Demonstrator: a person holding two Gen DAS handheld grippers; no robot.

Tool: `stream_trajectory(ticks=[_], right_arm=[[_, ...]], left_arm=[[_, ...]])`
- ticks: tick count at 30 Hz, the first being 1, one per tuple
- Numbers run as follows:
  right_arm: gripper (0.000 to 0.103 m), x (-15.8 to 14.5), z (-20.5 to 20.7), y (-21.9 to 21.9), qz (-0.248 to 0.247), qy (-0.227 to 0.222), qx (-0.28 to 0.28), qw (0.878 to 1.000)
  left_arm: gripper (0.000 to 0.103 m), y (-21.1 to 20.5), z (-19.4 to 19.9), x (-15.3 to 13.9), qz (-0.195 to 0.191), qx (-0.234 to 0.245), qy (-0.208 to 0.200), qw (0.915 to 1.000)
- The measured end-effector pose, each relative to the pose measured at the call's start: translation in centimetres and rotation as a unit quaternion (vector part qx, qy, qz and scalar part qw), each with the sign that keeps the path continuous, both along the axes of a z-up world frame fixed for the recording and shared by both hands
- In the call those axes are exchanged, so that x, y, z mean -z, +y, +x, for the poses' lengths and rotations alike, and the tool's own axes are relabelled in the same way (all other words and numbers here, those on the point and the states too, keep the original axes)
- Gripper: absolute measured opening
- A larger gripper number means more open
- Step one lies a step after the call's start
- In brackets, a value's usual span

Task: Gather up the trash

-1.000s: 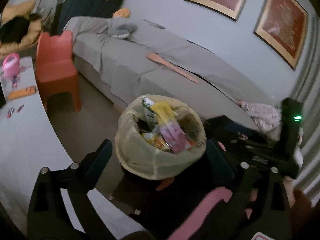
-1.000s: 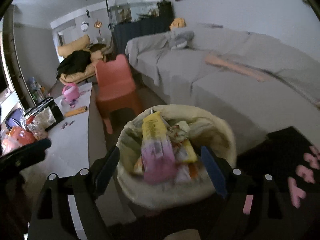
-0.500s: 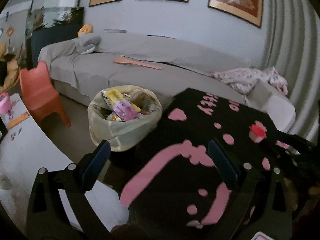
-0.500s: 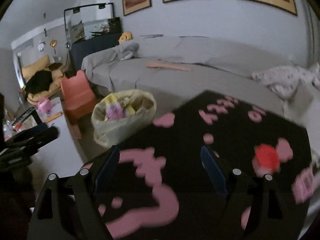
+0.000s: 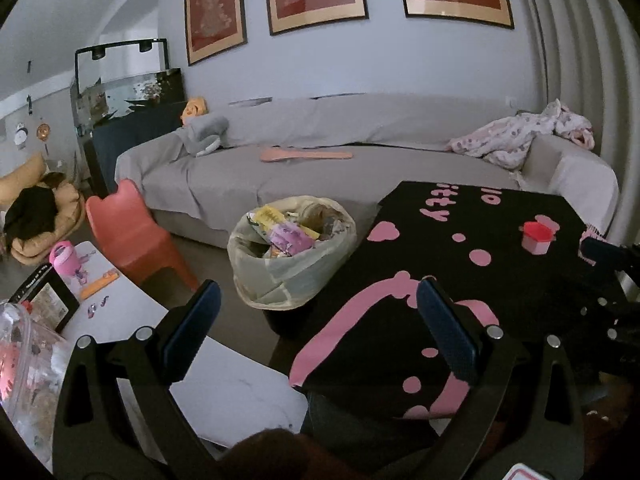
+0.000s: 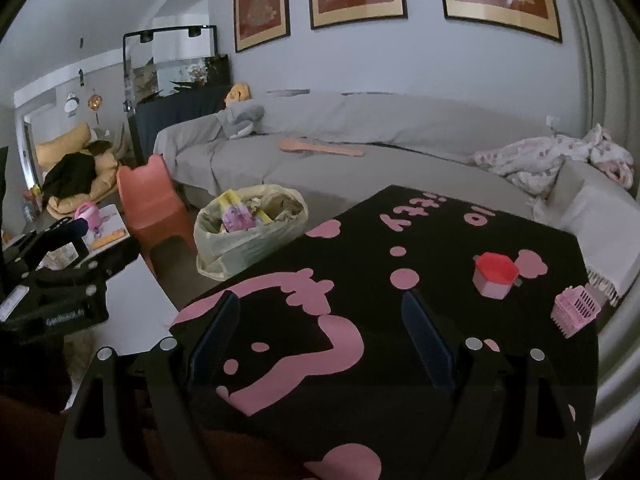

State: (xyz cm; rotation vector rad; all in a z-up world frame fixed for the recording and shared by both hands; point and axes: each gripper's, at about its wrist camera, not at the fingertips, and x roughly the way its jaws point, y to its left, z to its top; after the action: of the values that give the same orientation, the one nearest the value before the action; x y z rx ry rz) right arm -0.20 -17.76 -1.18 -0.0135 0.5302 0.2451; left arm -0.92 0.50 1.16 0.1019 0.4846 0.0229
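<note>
A bin lined with a pale yellow bag [image 5: 294,276] stands on the floor, full of wrappers [image 5: 286,236]; it also shows in the right wrist view [image 6: 248,236]. My left gripper [image 5: 318,320] is open and empty, back from the bin, above the edge of the black and pink table [image 5: 460,280]. My right gripper [image 6: 320,334] is open and empty above the same table [image 6: 400,320]. A small pink cup with a red lid [image 6: 495,276] and a pink basket [image 6: 576,310] sit on the table's right side.
A grey sofa [image 5: 320,168] runs behind the bin, with a pink garment [image 5: 520,140] on its right end. A red child's chair [image 5: 136,232] stands left of the bin. A white table [image 5: 100,288] with small toys is at the left.
Both grippers have pulled back and up from right over the bin. The bin now looks smaller and farther away, and the black and pink table fills the foreground.
</note>
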Motion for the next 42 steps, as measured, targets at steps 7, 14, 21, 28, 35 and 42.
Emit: stream_trajectory(ticks=[7,14,21,28,35,42], right_arm=[[0.08,-0.2,-0.3,0.2,0.005,0.001,-0.004,1.0],[0.08,-0.3,-0.5,0.8,0.001,0.002,-0.01,1.0],[0.08,-0.4,-0.5,1.0,0.001,0.005,-0.011,1.0],[0.08,-0.1,-0.4,1.1,0.002,0.008,-0.012,1.0],[0.08,0.0,-0.4,1.0,0.003,0.01,-0.013,1.0],[0.08,0.0,-0.4,1.0,0.003,0.01,-0.013,1.0]], left_arm=[[0.094,0.8,-0.6,-0.4,-0.01,-0.001,-0.008,0.9999],[0.094,1.1,-0.6,-0.2,-0.02,0.0,-0.003,0.9998],[0.094,1.1,-0.5,0.1,-0.025,0.003,0.003,0.9997],[0.094,1.1,-0.5,0.2,-0.025,0.004,0.004,0.9997],[0.094,0.9,-0.4,0.6,-0.028,0.004,0.008,0.9996],[0.094,0.9,-0.5,0.7,-0.029,0.004,0.009,0.9995]])
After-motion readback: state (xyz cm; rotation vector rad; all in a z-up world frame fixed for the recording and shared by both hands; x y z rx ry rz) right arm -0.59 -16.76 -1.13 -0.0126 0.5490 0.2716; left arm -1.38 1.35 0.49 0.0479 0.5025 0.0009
